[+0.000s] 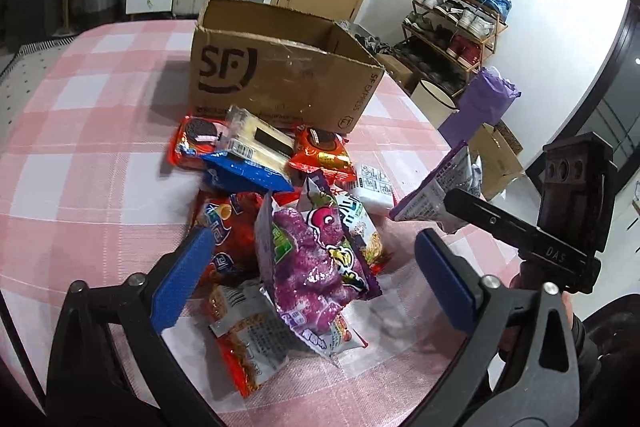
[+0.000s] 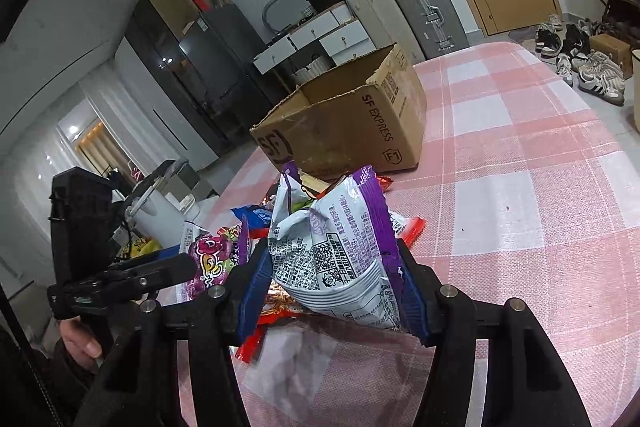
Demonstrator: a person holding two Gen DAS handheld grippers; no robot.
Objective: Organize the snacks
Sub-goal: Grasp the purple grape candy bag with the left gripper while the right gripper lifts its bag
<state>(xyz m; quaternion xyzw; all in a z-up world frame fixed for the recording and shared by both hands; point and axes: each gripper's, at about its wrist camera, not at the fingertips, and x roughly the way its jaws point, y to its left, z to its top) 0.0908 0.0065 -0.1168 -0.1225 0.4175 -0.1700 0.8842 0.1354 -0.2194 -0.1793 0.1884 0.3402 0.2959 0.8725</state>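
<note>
Pink-checked cloth covers the worktop [image 1: 80, 155], where an open cardboard box [image 1: 280, 75] stands behind a heap of snack packets [image 1: 288, 227]; its inside is hidden. Left gripper [image 1: 312, 267] fingers spread wide over a purple candy bag [image 1: 316, 259]. Right gripper [image 2: 332, 291] fingers pinch a purple-and-white packet [image 2: 344, 259], lifted off the heap.

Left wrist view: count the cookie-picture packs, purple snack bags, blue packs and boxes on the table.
Cookie-picture packs: 2
Purple snack bags: 2, one held in the right jaws
Blue packs: 1
Cardboard boxes: 1
Total: 6
</note>
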